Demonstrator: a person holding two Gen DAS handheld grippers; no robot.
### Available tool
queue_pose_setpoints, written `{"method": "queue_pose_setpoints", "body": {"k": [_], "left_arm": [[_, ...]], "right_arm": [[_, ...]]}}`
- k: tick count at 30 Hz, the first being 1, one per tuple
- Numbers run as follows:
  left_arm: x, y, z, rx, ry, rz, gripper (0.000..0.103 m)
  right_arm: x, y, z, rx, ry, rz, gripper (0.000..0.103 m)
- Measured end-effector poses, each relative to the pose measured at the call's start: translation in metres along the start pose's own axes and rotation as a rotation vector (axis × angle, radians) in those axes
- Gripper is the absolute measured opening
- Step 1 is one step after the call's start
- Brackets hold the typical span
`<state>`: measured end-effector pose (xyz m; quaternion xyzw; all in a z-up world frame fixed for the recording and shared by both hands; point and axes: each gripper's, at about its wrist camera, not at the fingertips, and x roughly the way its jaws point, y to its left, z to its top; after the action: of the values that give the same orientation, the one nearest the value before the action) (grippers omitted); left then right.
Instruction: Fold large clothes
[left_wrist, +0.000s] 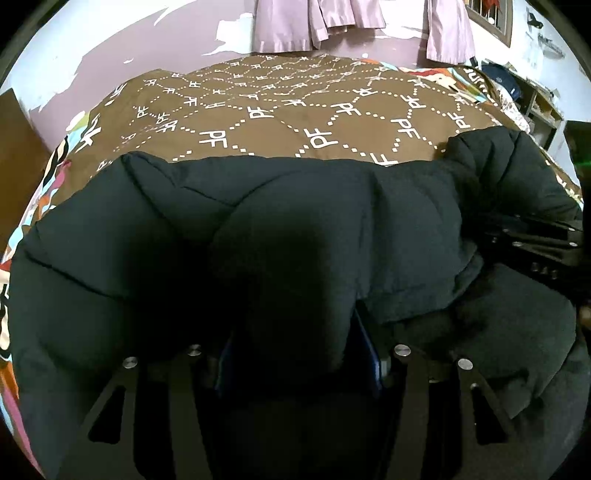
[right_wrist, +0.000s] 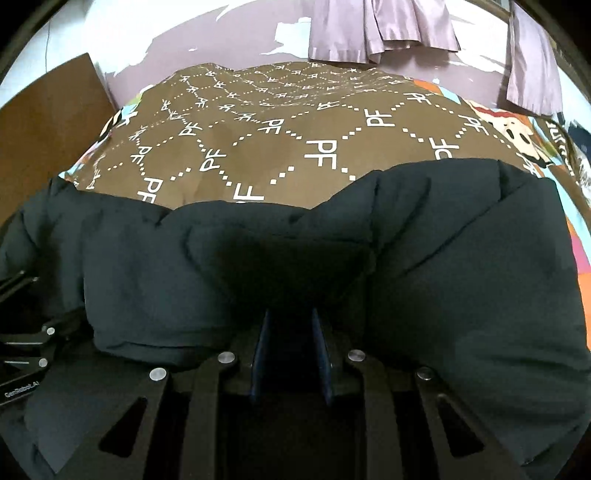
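Left wrist view, both tongs (left_wrist: 299, 354) (right_wrist: 291, 350) clamped on black puffer jacket (left_wrist: 295, 229), bedspread (left_wrist: 277, 122) printed "PF"

We have the puffer jacket (left_wrist: 258, 229) lying on the bedspread (left_wrist: 280, 122), bunched between and ahead of the left gripper (left_wrist: 299, 354); a thick fold of it sits between that gripper's fingers. Beyond the jacket the bedspread runs on to the wall, where curtains (left_wrist: 295, 26) hang. To the right of our left gripper, resting on the jacket, lies the right gripper (right_wrist: 291, 354), which has a thinner fold between its fingers. A wooden board (right_wrist: 48, 122) stands far left of it, beside the bed.
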<state>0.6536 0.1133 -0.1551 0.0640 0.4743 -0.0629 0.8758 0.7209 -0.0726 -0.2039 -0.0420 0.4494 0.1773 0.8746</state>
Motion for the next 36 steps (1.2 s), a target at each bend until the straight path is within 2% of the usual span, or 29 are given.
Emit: {"method": "queue_pose_setpoints", "body": {"k": [2,7,11,12,14,16,18,20,25,26,28,33,36], "left_arm": [[0.001,-0.001,0.000,0.006,0.003,0.008,0.050],[-0.008,0.002,-0.006,-0.007,-0.045,-0.016,0.050],[-0.022,0.006,-0.010,-0.035,-0.095,-0.053,0.050],[-0.026,0.006,-0.010,-0.043,-0.102,-0.055,0.050],[-0.034,0.006,-0.010,-0.059,-0.120,-0.053,0.050],[-0.042,0.007,-0.011,-0.083,-0.136,-0.045,0.058],[-0.048,0.007,-0.013,-0.106,-0.151,-0.043,0.062],[-0.053,0.007,-0.014,-0.122,-0.162,-0.042,0.062],[-0.067,0.008,-0.021,-0.160,-0.190,-0.059,0.066],[-0.071,0.006,-0.023,-0.161,-0.195,-0.059,0.068],[-0.077,0.002,-0.024,-0.161,-0.202,-0.045,0.087],[-0.099,-0.004,-0.031,-0.201,-0.251,-0.011,0.098],[-0.115,-0.003,-0.036,-0.257,-0.269,-0.023,0.099]], "right_arm": [[-0.006,-0.005,-0.004,0.020,-0.030,0.032,0.022],[-0.028,-0.008,-0.012,0.054,-0.111,0.107,0.035],[-0.053,0.005,-0.018,0.012,-0.205,0.059,0.063],[-0.060,0.006,-0.019,0.011,-0.229,0.046,0.065],[-0.064,0.004,-0.022,0.020,-0.245,0.038,0.067],[-0.065,0.001,-0.025,0.036,-0.230,0.019,0.067],[-0.067,0.000,-0.027,0.046,-0.231,0.005,0.069],[-0.073,0.001,-0.029,0.047,-0.246,-0.003,0.075],[-0.093,0.003,-0.043,0.043,-0.289,0.002,0.080],[-0.096,0.004,-0.044,0.048,-0.293,0.004,0.083],[-0.106,0.003,-0.050,0.066,-0.308,0.010,0.084],[-0.131,0.001,-0.063,0.101,-0.333,0.030,0.087],[-0.148,0.004,-0.069,0.092,-0.340,0.054,0.090]]}}
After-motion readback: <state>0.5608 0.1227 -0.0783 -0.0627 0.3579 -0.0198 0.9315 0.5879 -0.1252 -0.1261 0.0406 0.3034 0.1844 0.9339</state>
